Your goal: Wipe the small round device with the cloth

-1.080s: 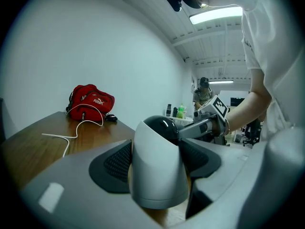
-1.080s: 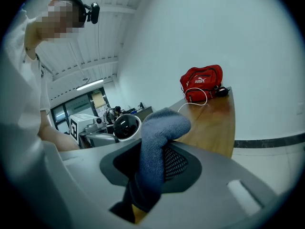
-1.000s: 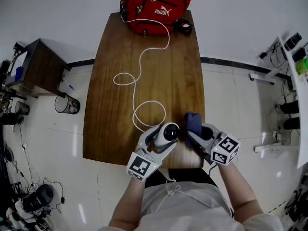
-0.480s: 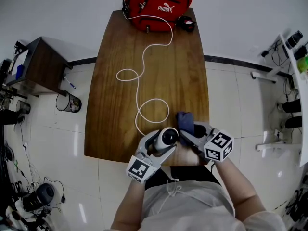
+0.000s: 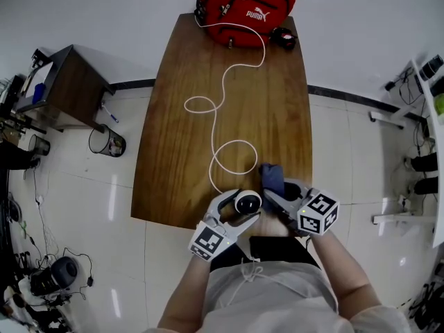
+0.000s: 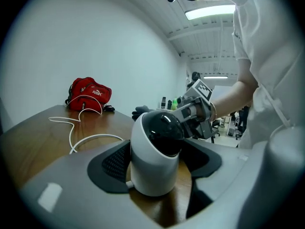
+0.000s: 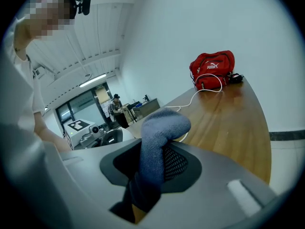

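Note:
The small round device (image 5: 246, 202), a white body with a black dome, sits between the pads of my left gripper (image 5: 238, 211) at the table's near edge. The left gripper view shows the device (image 6: 157, 151) gripped on both sides by my left gripper (image 6: 159, 160), with wood beneath it. A blue-grey cloth (image 5: 271, 177) sticks up out of my right gripper (image 5: 279, 194), just right of the device. In the right gripper view the cloth (image 7: 159, 140) is pinched in my right gripper (image 7: 151, 168) and bends over at the top. The cloth and the device are close together but apart.
A red bag (image 5: 248, 9) lies at the far end of the wooden table (image 5: 180, 151), with a small black object (image 5: 283, 39) beside it. A white cable (image 5: 225, 116) snakes from the bag to the device. A side table (image 5: 66, 89) and a bin (image 5: 107, 143) stand on the floor at the left.
Both grippers have drawn back toward the table's near edge, carrying the device and the cloth. The two have come a little closer together.

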Available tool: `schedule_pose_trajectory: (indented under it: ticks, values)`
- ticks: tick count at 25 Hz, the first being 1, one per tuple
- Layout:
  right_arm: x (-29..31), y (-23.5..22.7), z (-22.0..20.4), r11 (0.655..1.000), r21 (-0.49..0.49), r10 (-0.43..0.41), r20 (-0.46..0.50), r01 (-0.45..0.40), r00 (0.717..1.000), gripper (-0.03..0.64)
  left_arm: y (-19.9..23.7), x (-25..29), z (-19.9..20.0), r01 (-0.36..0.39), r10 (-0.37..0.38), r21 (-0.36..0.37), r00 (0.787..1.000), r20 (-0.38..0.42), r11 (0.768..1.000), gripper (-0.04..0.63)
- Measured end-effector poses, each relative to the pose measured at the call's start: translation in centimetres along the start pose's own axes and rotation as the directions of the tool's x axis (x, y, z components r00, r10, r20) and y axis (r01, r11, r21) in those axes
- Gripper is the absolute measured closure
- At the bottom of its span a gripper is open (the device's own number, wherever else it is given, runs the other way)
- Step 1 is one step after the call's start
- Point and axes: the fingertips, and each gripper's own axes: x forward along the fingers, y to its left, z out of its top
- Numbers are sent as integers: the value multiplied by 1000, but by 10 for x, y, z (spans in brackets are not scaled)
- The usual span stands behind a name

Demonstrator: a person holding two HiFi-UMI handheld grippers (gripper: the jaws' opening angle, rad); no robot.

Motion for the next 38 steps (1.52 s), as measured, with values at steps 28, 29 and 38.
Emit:
schedule_pose_trajectory:
  ticks: [28, 29, 38]
  values:
    - [-126, 121, 8, 955, 12, -293, 181, 296, 939, 502, -17, -230, 121, -486, 501, -121, 827, 255, 865, 564]
    - [-132, 131, 2, 942, 40, -334, 189, 332, 924, 502, -25, -245, 119, -485, 498, -119, 826, 264, 866, 578]
    - [-156, 267, -31, 885, -9, -444, 283, 465, 850, 500, -96, -324, 96, -341, 329, -5, 905, 271, 940, 590]
